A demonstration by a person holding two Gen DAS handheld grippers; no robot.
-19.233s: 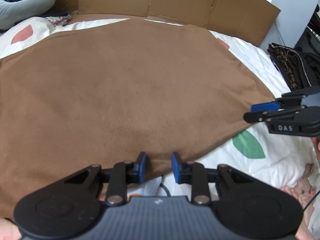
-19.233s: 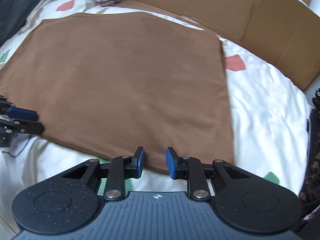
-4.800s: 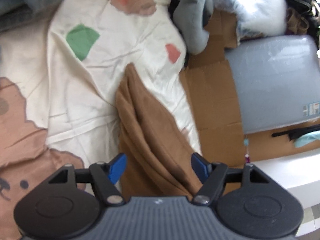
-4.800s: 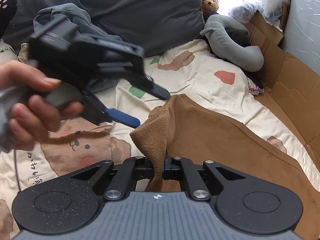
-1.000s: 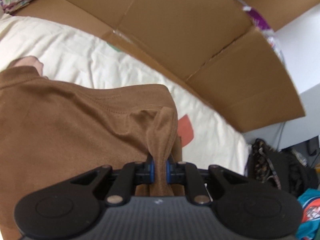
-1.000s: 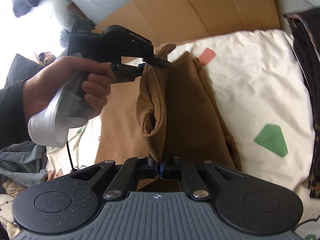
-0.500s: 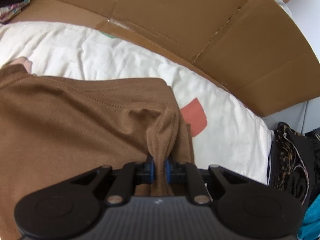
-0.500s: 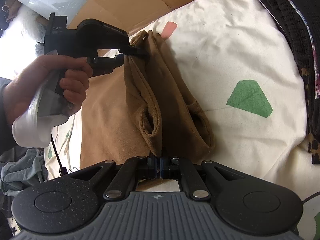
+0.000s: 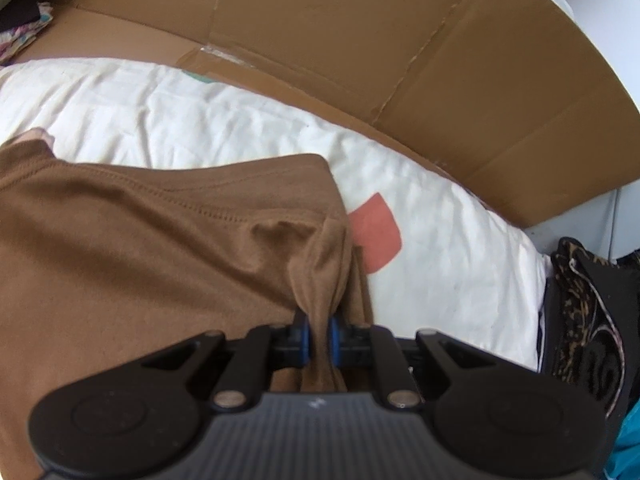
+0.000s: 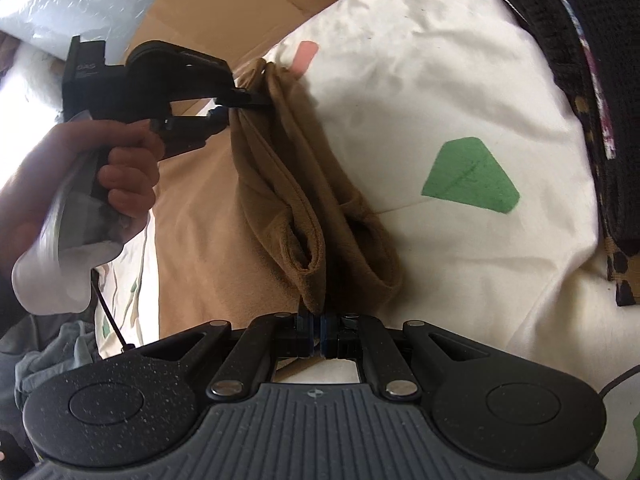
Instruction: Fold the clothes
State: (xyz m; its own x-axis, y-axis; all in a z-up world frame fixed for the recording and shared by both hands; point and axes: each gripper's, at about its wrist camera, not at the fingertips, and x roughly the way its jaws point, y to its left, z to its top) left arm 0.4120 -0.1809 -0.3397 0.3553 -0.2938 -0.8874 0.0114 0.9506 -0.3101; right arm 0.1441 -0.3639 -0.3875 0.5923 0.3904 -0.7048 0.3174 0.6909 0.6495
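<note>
**A:** What does each gripper hold?

**B:** The left gripper (image 9: 319, 340) is closed to a narrow gap on a bunched corner of the brown garment (image 9: 120, 248), with the cloth gathered into a rope between its blue pads (image 9: 305, 340). The right gripper (image 10: 319, 334) is fully closed on the other corner of the same folded edge. In the right wrist view, the left gripper (image 10: 256, 104), carried by the person's hand (image 10: 120, 160), pinches the far end of that edge.

**B:** Outward from the grippers, the garment runs as a long doubled band between them. It lies on the white patterned bed sheet (image 10: 440, 100), near the edge of the bed bordered by the cardboard (image 9: 400, 40). Two open rolls of cloth show at the end by the right gripper.

**A:** What step is this?

**B:** Judged from the poses, it is laying the carried edge down to finish a fold.

**A:** How is it done well?

**B:** Keep the two grippers level and the edge between them taut, so the band lands straight and the rolled layers flatten. Lower both corners together and let go only once the cloth rests on the bed. A bunched corner may spring loose, so smoothing it afterwards seems wise. The dark patterned cloth (image 10: 592, 80) at the bed's edge should stay clear of the fold.
</note>
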